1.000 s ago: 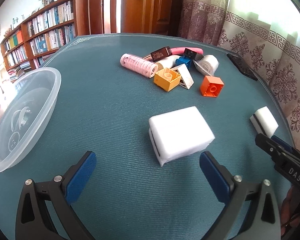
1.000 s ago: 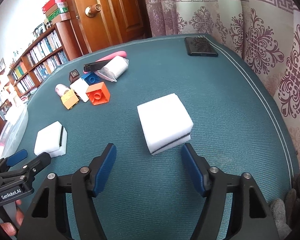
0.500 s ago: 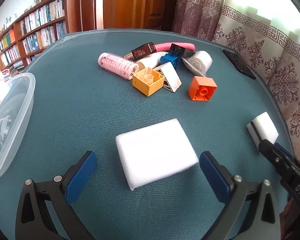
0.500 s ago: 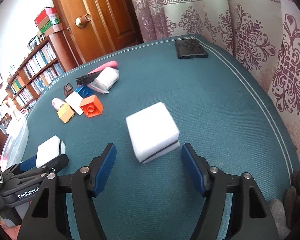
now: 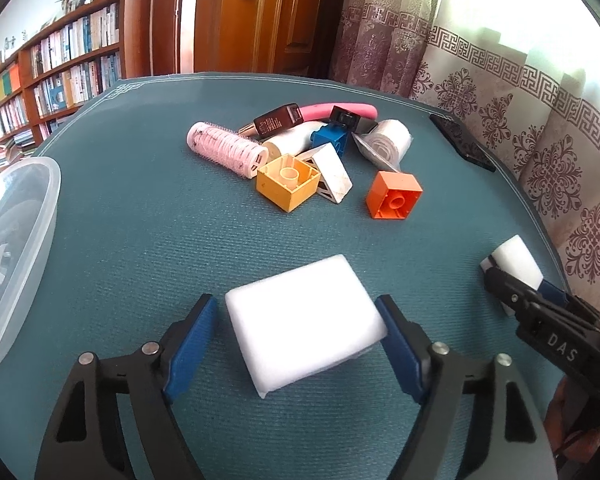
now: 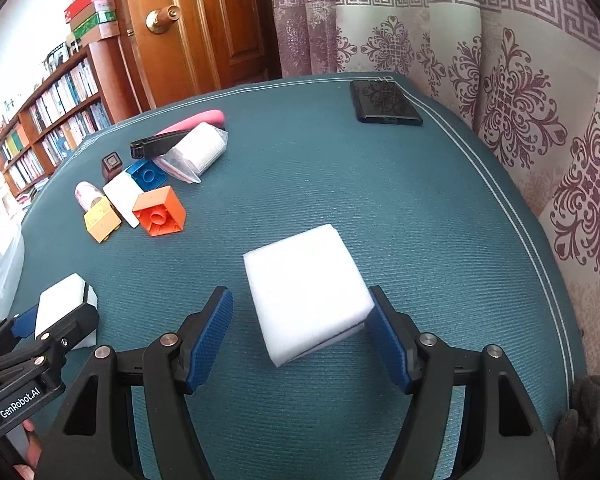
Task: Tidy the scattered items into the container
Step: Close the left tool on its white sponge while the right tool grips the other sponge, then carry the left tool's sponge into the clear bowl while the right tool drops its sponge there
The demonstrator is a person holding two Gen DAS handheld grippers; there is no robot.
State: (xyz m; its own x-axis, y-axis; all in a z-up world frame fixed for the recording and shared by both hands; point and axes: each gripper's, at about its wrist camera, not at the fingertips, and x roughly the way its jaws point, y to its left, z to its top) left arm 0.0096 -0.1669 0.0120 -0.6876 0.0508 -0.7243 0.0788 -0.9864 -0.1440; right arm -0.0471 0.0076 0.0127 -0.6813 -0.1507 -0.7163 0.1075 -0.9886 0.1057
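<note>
Both grippers stood with jaws spread wide, each straddling a white sponge on the teal tablecloth (image 5: 140,240). Inside the left gripper (image 5: 300,344), the left sponge (image 5: 300,320) lay skewed: its right corner touched, or nearly touched, the right pad, while a gap remained at the left pad. Inside the right gripper (image 6: 300,340), the right sponge (image 6: 306,292), a white block with a thin dark layer near its base, sat likewise turned, its right corner at the right pad and clear space at the left.

The likeliest trouble, judging from that skew, was a squeeze landing on corners rather than flat faces. Soft foam would probably twist or pop out sideways, or be caught only by an edge and drop on the way over.

Ahead of the left jaws lay the clutter: a yellow brick (image 5: 288,182), an orange brick (image 5: 394,196), a blue brick (image 5: 332,138), a pink hair roller (image 5: 226,148), a brown tube (image 5: 278,120) and a wrapped roll (image 5: 388,140).

Far to the left of the left jaws sat the clear plastic bowl (image 5: 40,224), well apart from both sponges. With both grippers side by side and close, a carry toward it could bring the two tools together, or clip the bowl's light rim and shove it.

A black phone (image 6: 384,102) rested beyond the right jaws near the table's far edge.
</note>
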